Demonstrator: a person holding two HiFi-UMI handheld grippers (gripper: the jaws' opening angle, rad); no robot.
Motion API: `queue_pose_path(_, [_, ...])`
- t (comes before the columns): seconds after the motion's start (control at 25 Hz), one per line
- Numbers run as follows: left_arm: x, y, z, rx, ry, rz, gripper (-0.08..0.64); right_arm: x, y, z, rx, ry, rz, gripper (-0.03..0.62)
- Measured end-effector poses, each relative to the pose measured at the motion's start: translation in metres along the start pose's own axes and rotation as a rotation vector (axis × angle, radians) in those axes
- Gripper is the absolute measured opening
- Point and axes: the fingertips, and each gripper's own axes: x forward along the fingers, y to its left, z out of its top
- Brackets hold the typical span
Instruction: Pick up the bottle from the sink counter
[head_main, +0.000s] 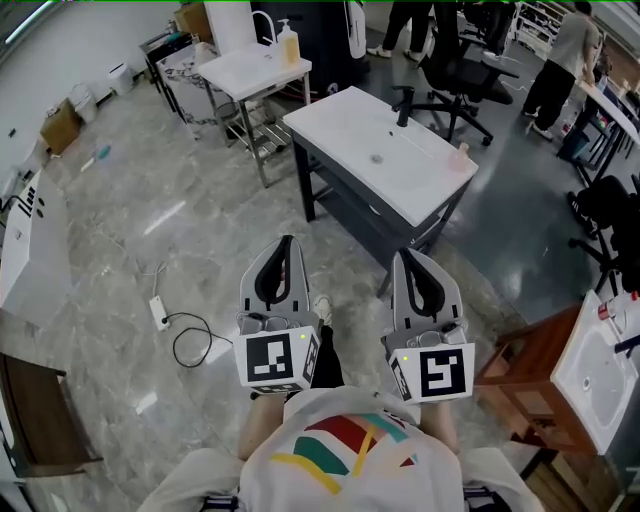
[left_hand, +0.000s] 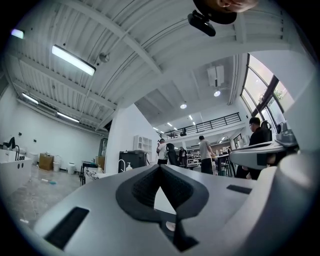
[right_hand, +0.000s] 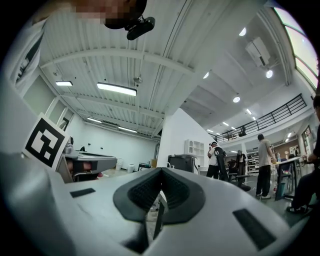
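Grippers (left gripper (head_main: 288, 243), right gripper (head_main: 409, 257)) closed, empty.

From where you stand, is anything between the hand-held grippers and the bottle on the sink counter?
Nothing visible does. Only floor lies between the left hand-held gripper, the right hand-held gripper and the sink counter. The small pinkish bottle sits at its right edge, apart from the black faucet.

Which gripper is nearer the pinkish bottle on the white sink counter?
Right. The right gripper hangs below the pinkish bottle in the head view, short of the sink counter; the left gripper is farther off, down and to the left.
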Motion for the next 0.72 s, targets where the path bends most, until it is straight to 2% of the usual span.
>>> queue_pose_path(0.32, [0.061,0.02,-0.014,-0.021,-0.004,-0.01,0.018,0.054,-0.014,-0.012,-0.018,0.01,-0.019,0.011])
queue_pose_path(0.72, [0.143,0.032,-0.049,-0.032,0.036,-0.068,0.018,0.137,-0.026,-0.052,0.004,0.072,0.005,0.012])
